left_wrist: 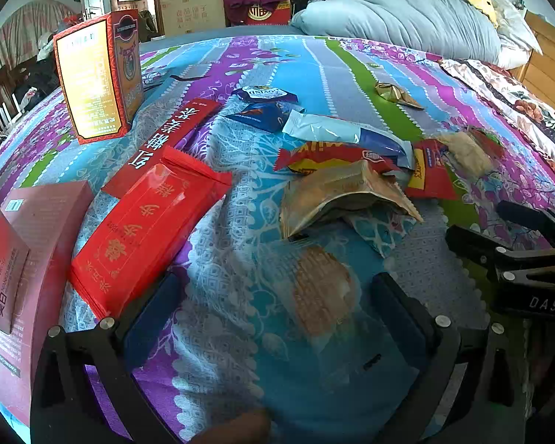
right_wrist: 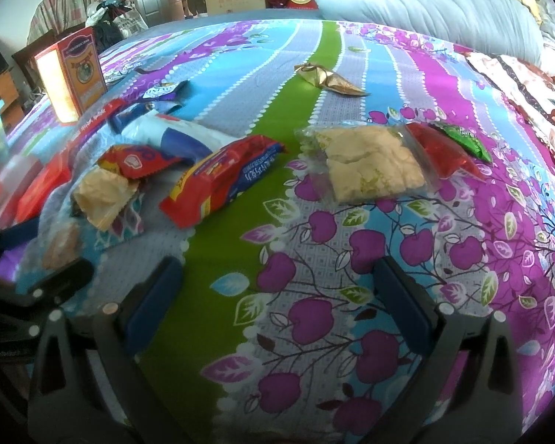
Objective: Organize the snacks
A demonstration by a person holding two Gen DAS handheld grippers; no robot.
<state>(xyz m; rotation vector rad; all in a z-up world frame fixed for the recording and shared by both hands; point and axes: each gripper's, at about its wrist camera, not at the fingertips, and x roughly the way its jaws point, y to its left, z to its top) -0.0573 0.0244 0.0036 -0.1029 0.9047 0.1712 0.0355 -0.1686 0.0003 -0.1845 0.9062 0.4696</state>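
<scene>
Both grippers (left_wrist: 277,318) (right_wrist: 273,296) low, seemingly spread wide.

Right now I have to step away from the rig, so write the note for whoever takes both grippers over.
Left gripper: open, empty, fingers either side of a clear-wrapped pastry on the bed sheet.
Right gripper: open, empty, over bare sheet.
Snacks lie loose mid-bed: red biscuit pack, crumbled cracker bag, tan wafer pack, gold wrapper apart, farther back.
Red tea packs, pink box and upright box sit left.
Nothing visibly sorted yet; all snacks remain to gather.
</scene>
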